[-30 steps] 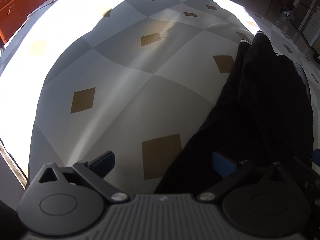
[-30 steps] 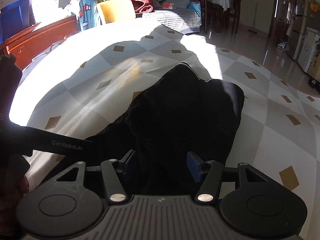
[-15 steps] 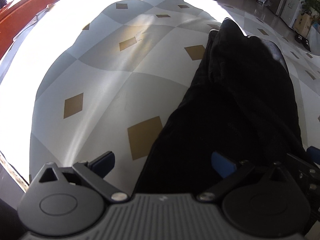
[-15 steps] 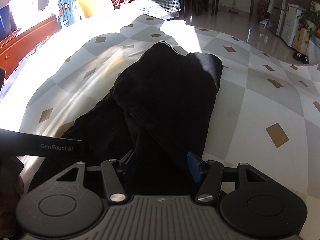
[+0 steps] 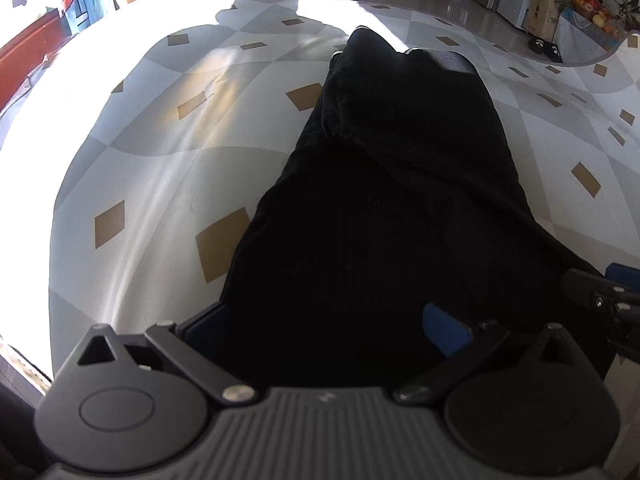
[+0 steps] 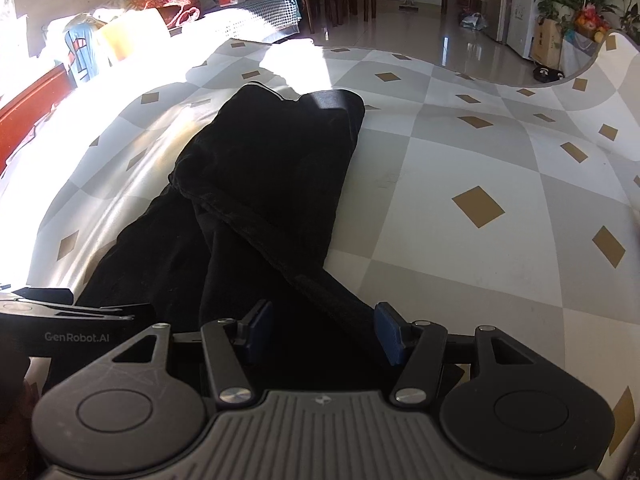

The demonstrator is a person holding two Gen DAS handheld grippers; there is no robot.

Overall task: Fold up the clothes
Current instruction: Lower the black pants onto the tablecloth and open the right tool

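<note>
Black garment (image 6: 256, 184) lying lengthwise on checked cloth (image 6: 460, 168), half folded. Left gripper (image 5: 326, 326) and right gripper (image 6: 318, 332) both spread wide astride near end; grip undeterminable. Likely to bunch or skew if layers slipped.

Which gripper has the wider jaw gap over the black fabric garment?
The left gripper: its blue pads stand much wider apart than the right gripper's.

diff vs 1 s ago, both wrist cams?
The black garment has slid left and toward centre in both views, with more of its far end visible. Nothing was gripped or released. Both sets of jaws keep their gaps, and the garment stays bunched on the checkered cloth.
</note>
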